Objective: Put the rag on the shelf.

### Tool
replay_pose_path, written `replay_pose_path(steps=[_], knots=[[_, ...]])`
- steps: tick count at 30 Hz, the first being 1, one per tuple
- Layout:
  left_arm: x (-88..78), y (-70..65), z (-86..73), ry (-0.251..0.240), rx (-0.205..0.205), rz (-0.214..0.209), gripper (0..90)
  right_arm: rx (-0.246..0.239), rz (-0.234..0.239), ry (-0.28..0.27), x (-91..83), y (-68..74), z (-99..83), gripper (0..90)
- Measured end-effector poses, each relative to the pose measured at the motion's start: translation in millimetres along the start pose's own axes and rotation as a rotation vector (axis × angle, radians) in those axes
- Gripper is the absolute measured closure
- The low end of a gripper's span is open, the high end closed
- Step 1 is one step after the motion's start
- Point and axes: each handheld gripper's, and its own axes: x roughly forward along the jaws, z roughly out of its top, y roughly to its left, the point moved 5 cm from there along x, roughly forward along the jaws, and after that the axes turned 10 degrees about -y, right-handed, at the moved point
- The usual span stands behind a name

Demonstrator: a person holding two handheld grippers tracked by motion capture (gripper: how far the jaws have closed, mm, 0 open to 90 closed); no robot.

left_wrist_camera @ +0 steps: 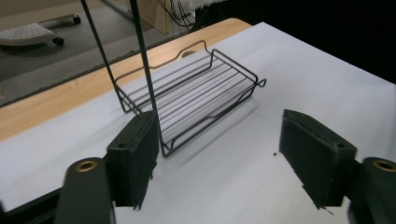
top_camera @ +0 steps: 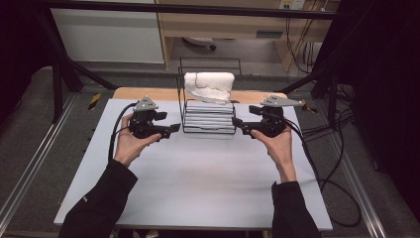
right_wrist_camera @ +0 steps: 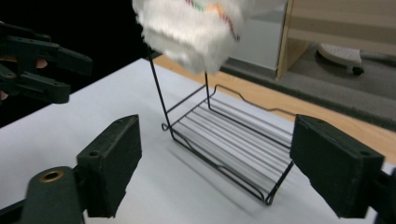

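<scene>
Item: black wire rack (top_camera: 208,119), standing at the far middle of a white table (top_camera: 198,173), its low basket base on the tabletop and its tall wire back rising behind. Item: white towel (top_camera: 209,87), draped over the top of the rack's upright frame, hanging down above the basket; in the right gripper view it shows fluffy, with a faint coloured stripe. Item: left gripper (top_camera: 171,130), held in the person's left hand (top_camera: 130,144) just beside the rack's left end, jaws spread wide and holding nothing; in the left gripper view one thin upright wire of the rack crosses in front of one jaw, and the basket lies ahead between the two jaws. Item: right gripper (top_camera: 238,125), held in the right hand (top_camera: 278,144) just beside the rack's right end, jaws likewise wide apart and empty; the basket lies ahead between them in its own view, the towel overhead. Surroundings: a strip of wooden board (top_camera: 148,93) along the table's far edge; black frame bars (top_camera: 64,59) at either side; cables (top_camera: 337,163) trailing off the right edge onto grey floor; a pale cabinet (top_camera: 223,25) and a wheeled base (top_camera: 200,43) beyond.
</scene>
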Motion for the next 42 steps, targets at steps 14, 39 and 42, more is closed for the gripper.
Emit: replay_pose_path(steps=[14, 39, 42], knots=[[-33.1, 6.0, -64.1, 0.045, -0.015, 0.044, 7.8, 0.032, 0.008, 0.075, -11.4, -5.1, -57.3, 5.9], [-79.2, 19.3, -145.9, 0.075, -0.044, 0.050, 8.4, 0.059, 0.020, 0.198, -54.8, -15.0, -154.2, 2.8], [-82.1, 19.5, -149.7, 0.073, -0.049, 0.051, 8.4, 0.083, 0.020, 0.219, -61.2, -16.8, -163.4, 2.5]])
